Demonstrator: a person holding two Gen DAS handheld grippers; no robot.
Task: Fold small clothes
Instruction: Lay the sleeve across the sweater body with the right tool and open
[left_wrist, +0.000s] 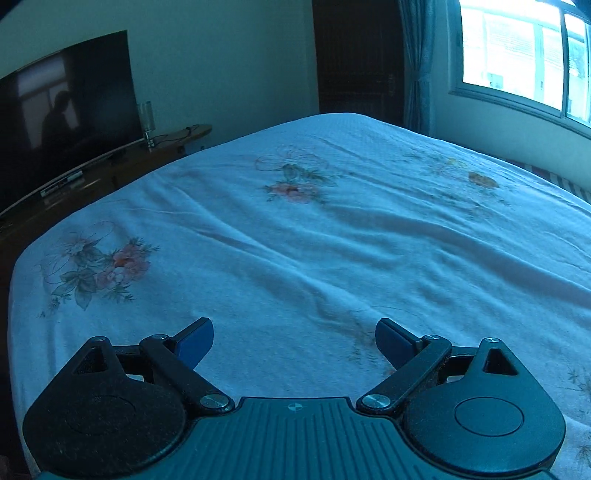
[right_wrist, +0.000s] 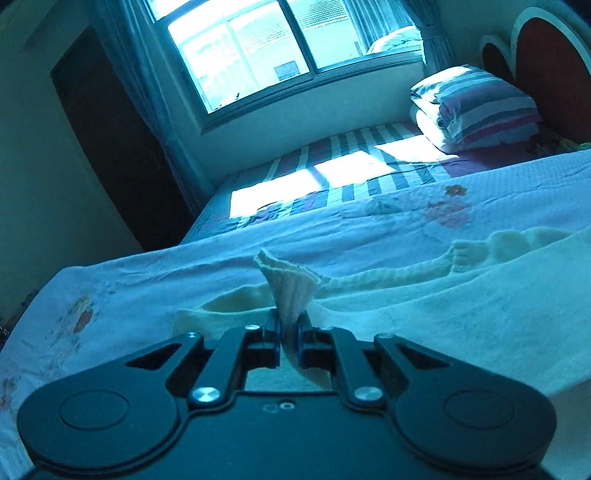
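A cream knitted garment (right_wrist: 461, 306) lies spread over the flowered bedspread (right_wrist: 147, 280) in the right wrist view, running from the middle to the right edge. My right gripper (right_wrist: 290, 325) is shut on a ribbed edge of it, and that edge (right_wrist: 288, 280) stands up in a pinched fold between the pads. In the left wrist view my left gripper (left_wrist: 294, 334) hangs open above bare bedspread (left_wrist: 295, 240), with nothing between its blue fingertips (left_wrist: 199, 338). The garment does not show in that view.
A dark television (left_wrist: 62, 122) on a wooden stand (left_wrist: 110, 173) runs along the bed's left side. A window (right_wrist: 251, 48) with curtains lies beyond the bed. A folded striped quilt (right_wrist: 480, 107) rests by the red headboard (right_wrist: 550, 70), on a striped sheet (right_wrist: 332, 173).
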